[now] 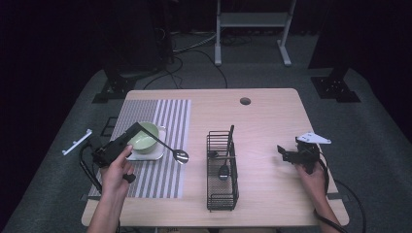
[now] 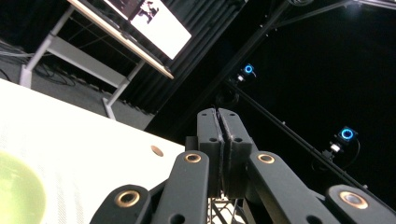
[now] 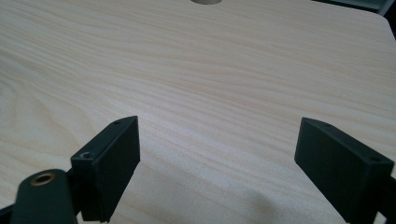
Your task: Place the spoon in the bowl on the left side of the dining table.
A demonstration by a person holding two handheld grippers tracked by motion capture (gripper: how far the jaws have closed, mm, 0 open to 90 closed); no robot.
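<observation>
Bowl (image 1: 143,137) on mat (image 1: 160,174), table's left — ladle (image 1: 167,146) over mat — wire rack (image 1: 222,170) centre.

place: we see a recording lab | signs: black curtains (image 1: 58,39), blue-lit tracking cameras (image 2: 346,134) on overhead rig, grey carpet (image 1: 379,141), monitor (image 2: 154,23)

The handle end of the ladle (image 1: 165,145) is hidden between the closed jaws of the left gripper (image 1: 137,128), above the green bowl (image 1: 143,137). In the left gripper view, the bowl is blurred and cut off at the left edge. Utensils inside the wire rack (image 1: 222,170), right of the bowl, are too small to identify.
</observation>
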